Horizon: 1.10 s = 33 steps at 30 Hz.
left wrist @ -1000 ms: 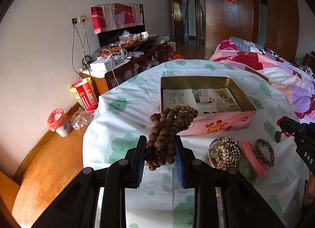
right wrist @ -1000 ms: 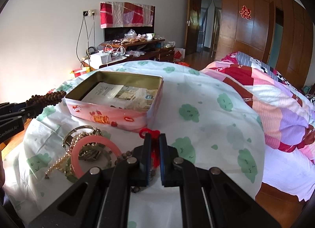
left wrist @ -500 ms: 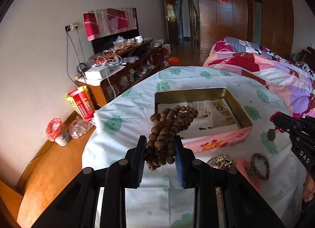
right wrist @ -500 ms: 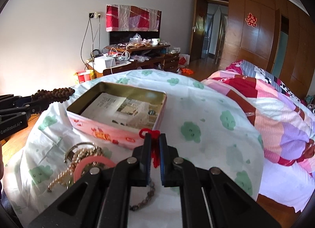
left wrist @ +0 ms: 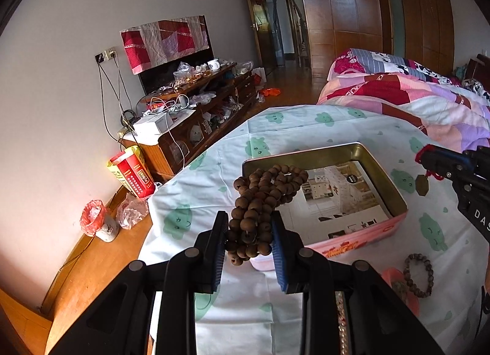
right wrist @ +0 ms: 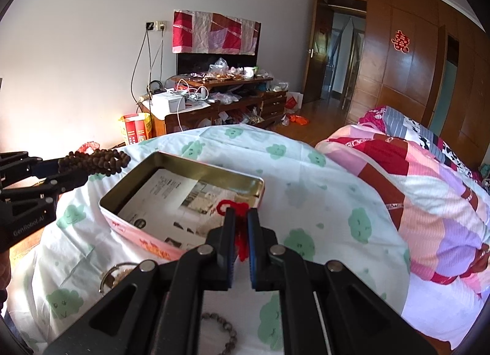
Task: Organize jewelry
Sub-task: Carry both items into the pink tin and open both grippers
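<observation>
My left gripper [left wrist: 249, 226] is shut on a bundle of brown wooden beads [left wrist: 263, 198], held in the air over the near left corner of the open pink tin [left wrist: 349, 240]. The same bead bundle [right wrist: 95, 160] shows at the left of the right wrist view, level with the tin [right wrist: 134, 232]. My right gripper [right wrist: 241, 226] is shut on a red cord [right wrist: 235, 205]. In the left wrist view a brass pendant [left wrist: 422, 186] hangs from that cord, beside the tin's right side. Printed paper [left wrist: 337, 198] lines the tin.
On the cloud-print sheet [left wrist: 214, 171] near me lie a small bead bracelet [left wrist: 418, 275], a pink bangle [left wrist: 398, 281] and a metal ring [right wrist: 114, 272]. A patchwork quilt [right wrist: 428, 186] rises on the right. The wooden floor [left wrist: 92, 263] and a cluttered cabinet [left wrist: 196, 122] lie left.
Both grippers have risen with their loads. The beads now hang over the tin's near corner, and the tin and loose jewelry sit lower and nearer in both views.
</observation>
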Each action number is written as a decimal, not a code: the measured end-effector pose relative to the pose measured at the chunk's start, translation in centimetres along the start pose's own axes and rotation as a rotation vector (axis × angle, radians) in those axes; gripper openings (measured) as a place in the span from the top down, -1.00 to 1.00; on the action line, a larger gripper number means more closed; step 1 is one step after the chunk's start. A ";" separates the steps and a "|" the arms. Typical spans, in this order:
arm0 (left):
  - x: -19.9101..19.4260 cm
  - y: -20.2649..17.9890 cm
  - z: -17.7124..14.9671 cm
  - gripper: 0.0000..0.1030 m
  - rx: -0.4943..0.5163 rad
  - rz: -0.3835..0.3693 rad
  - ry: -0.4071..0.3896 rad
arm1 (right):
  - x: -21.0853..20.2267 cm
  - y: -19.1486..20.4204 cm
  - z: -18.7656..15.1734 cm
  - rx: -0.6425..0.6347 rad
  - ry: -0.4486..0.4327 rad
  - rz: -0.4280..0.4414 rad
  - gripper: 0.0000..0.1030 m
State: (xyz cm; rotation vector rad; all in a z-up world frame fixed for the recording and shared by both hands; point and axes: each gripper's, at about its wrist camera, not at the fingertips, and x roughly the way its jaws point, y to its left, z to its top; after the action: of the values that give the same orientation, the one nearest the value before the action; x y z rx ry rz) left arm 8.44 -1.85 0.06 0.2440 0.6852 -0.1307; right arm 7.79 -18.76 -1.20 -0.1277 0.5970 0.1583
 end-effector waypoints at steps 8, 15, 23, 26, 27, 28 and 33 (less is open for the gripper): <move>2.4 -0.3 0.9 0.46 0.025 0.021 0.024 | 2.2 0.6 1.3 -0.033 0.016 0.003 0.83; 4.7 -0.2 1.4 0.46 0.031 0.044 0.055 | 3.9 1.1 2.1 -0.038 0.027 0.004 0.83; 7.2 -0.2 2.3 0.46 0.044 0.072 0.087 | 5.9 1.6 3.0 -0.046 0.038 0.004 0.83; 7.9 -0.2 2.6 0.46 0.047 0.079 0.096 | 6.7 1.8 3.1 -0.047 0.045 -0.001 0.83; 8.2 -0.2 2.6 0.46 0.049 0.083 0.099 | 7.0 1.8 3.2 -0.045 0.048 -0.003 0.83; 8.4 -0.2 2.7 0.46 0.049 0.084 0.102 | 7.3 1.7 3.2 -0.043 0.051 -0.007 0.83; 9.3 -0.3 2.7 0.46 0.050 0.096 0.114 | 8.2 1.6 3.2 -0.049 0.058 -0.008 0.83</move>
State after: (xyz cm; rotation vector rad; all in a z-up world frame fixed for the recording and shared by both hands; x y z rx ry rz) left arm 17.18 -3.24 -3.97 0.3342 0.7824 -0.0422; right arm 15.89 -15.78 -3.33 -0.1829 0.6504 0.1624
